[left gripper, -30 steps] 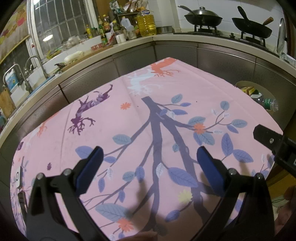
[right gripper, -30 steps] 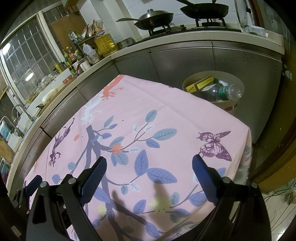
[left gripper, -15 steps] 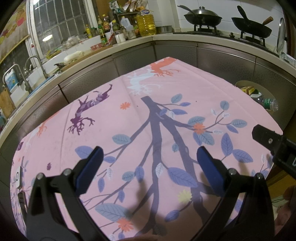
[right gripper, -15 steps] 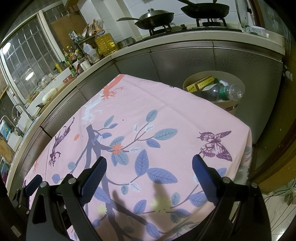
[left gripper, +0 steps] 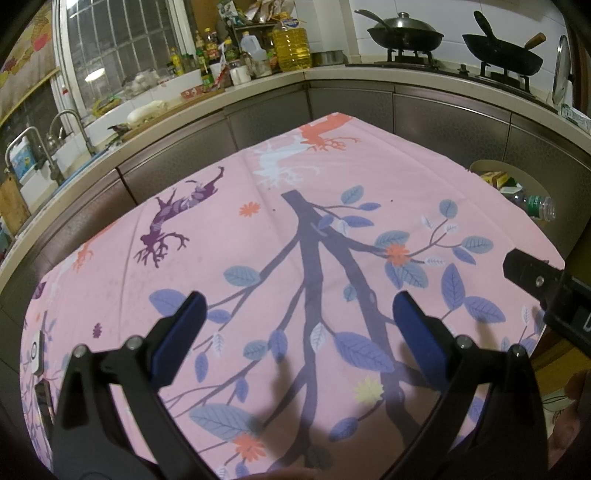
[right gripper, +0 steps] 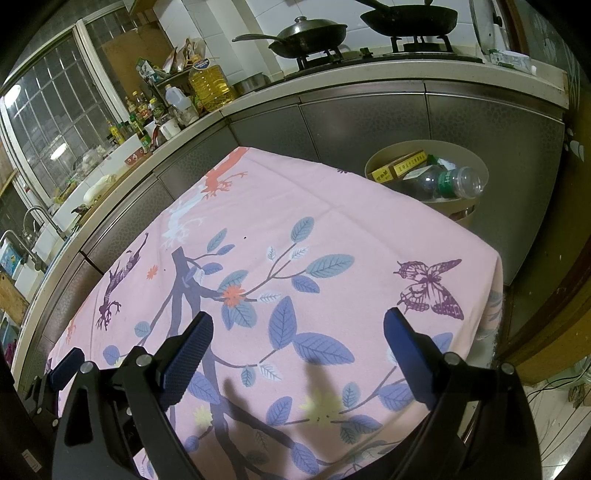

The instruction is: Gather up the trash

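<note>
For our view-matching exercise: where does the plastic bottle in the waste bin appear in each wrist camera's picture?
Left wrist view: plastic bottle at the far right edge, lying in the bin past the pink tablecloth.
Right wrist view: upper right, bottle lying across the bin's top.
Shared landmark: lidded wok on the stove.

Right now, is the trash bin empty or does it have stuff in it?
It has stuff in it. The trash bin holds a clear plastic bottle lying on its side and yellow boxes.
</note>
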A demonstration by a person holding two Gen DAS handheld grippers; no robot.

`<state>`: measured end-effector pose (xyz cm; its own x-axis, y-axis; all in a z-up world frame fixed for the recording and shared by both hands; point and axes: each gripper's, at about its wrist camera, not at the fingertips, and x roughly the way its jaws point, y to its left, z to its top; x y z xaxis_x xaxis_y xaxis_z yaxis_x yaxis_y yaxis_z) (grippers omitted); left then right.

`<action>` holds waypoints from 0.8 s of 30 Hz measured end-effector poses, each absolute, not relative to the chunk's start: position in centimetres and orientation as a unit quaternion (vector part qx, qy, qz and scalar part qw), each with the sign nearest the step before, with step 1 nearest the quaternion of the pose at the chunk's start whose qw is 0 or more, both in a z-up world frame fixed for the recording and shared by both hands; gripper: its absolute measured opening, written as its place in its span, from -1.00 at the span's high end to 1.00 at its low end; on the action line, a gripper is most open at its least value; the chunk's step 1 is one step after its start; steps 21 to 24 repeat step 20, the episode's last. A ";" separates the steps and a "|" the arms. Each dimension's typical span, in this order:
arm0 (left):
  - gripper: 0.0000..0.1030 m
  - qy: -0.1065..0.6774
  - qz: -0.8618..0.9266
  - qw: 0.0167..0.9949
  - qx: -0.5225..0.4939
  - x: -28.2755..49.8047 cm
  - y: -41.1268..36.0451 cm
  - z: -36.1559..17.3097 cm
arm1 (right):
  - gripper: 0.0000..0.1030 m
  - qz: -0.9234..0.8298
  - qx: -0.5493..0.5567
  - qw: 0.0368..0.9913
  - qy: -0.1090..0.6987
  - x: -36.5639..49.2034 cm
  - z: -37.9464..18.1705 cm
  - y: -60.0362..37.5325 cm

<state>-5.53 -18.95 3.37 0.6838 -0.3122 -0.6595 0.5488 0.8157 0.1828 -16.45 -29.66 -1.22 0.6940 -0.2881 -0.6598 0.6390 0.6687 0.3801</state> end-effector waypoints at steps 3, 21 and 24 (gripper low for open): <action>-0.88 0.317 -0.239 0.899 0.186 -5.5 -18.9 3.4 | -0.74 -0.267 0.306 0.868 0.285 -16.4 -1.2 -29.6; -0.88 0.335 -0.243 0.894 0.174 -5.2 -18.6 2.6 | -0.74 -0.267 0.307 0.868 0.286 -16.4 -1.2 -29.4; -0.88 0.335 -0.243 0.894 0.174 -5.2 -18.6 2.6 | -0.74 -0.267 0.307 0.868 0.286 -16.4 -1.2 -29.4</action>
